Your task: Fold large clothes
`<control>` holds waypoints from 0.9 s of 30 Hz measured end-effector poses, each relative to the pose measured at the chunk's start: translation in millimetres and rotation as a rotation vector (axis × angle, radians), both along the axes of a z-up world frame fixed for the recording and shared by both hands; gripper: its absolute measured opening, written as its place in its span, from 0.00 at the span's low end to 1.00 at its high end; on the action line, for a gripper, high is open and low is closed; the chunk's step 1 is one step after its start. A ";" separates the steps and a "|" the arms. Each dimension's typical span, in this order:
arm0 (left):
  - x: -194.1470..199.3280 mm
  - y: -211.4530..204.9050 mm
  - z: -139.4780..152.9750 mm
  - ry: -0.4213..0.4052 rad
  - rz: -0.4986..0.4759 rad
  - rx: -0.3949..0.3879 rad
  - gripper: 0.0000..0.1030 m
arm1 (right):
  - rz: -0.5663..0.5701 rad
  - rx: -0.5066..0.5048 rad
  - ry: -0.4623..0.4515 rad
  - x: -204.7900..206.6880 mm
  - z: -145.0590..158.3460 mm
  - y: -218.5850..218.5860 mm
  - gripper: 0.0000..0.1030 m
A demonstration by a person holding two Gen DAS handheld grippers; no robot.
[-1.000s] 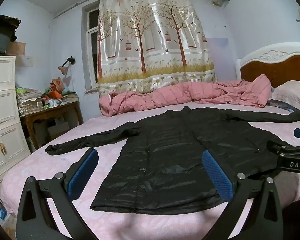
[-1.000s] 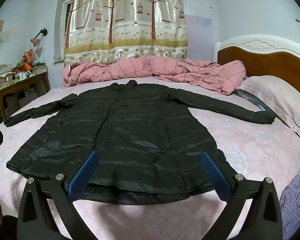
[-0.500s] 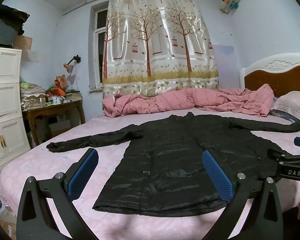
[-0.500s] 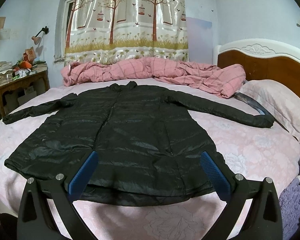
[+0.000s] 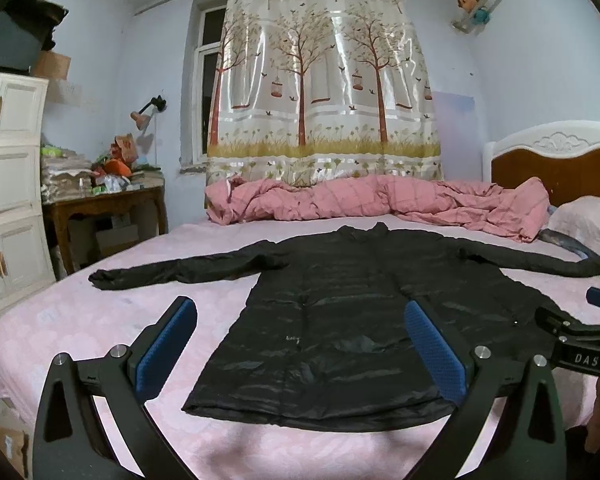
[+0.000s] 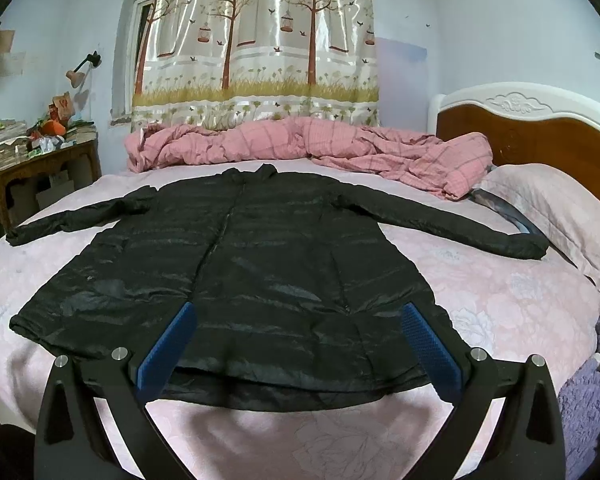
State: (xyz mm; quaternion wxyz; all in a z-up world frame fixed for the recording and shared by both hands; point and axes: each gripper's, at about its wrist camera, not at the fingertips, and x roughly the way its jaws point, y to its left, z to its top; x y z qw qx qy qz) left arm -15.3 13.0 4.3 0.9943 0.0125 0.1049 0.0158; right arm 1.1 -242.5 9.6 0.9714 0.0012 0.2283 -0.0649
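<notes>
No folds yet. Black coat flat on pink bed, sleeves outspread, hem nearest. Left gripper and right gripper poised near hem, jaws spread wide, empty. Whole folding sequence remaining, judged from layout.

We look from the foot of the bed along each gripper's fingers toward the curtain. Our left view sits low near the coat hem; our right view sits nearer. Both share coat, quilt, headboard.
</notes>
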 end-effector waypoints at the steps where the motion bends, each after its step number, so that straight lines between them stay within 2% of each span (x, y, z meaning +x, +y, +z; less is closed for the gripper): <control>1: 0.2 0.3 0.1 0.001 -0.001 -0.006 1.00 | 0.001 -0.003 -0.002 -0.2 -0.6 0.9 1.00; 11: 2.1 1.3 -2.4 0.016 0.002 0.016 1.00 | 0.020 0.008 0.004 -0.7 -6.1 4.6 1.00; 14: -7.0 -1.0 3.2 0.020 0.022 0.102 1.00 | 0.044 0.018 0.049 -3.0 -7.2 1.7 1.00; 16: -18.4 1.5 11.9 -0.011 0.036 0.158 1.00 | 0.073 -0.045 0.047 -14.5 0.5 0.1 1.00; 19: -24.5 11.6 20.5 -0.018 -0.002 0.148 1.00 | 0.088 -0.103 0.014 -28.3 10.9 -12.1 1.00; 22: -11.9 14.2 9.1 0.045 -0.030 0.170 1.00 | 0.141 -0.043 0.081 -23.9 8.3 -30.3 0.98; 24: -0.1 12.5 -10.0 0.100 -0.043 0.208 1.00 | 0.170 -0.016 0.153 -16.9 -5.3 -38.5 0.95; 27: 16.3 9.3 -46.9 0.198 -0.060 0.241 0.94 | 0.195 -0.039 0.227 -10.5 -27.3 -40.7 0.94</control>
